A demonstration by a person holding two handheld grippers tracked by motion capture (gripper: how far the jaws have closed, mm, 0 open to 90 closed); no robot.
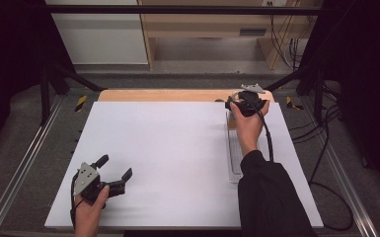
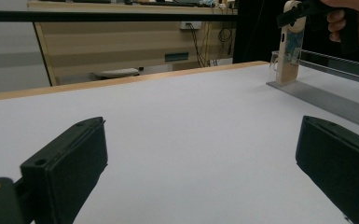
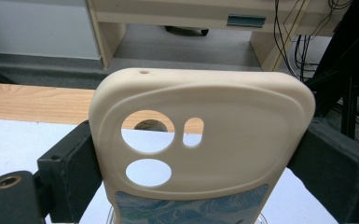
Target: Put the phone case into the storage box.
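Right gripper (image 3: 200, 158) clamping a phone case (image 3: 200, 140); left gripper (image 1: 112, 174) idling wide.

High view: left gripper is resting near the table's (image 1: 177, 148) near-left corner, jaws spread; right hand (image 1: 248, 126) is reaching to the far-right edge over a clear tray (image 1: 234, 158). Left gripper view: jaws are gaping wide, the case (image 2: 290, 46) standing upright at the tray's (image 2: 326, 100) far end. Right gripper view: jaws are pressing both sides of the beige case.
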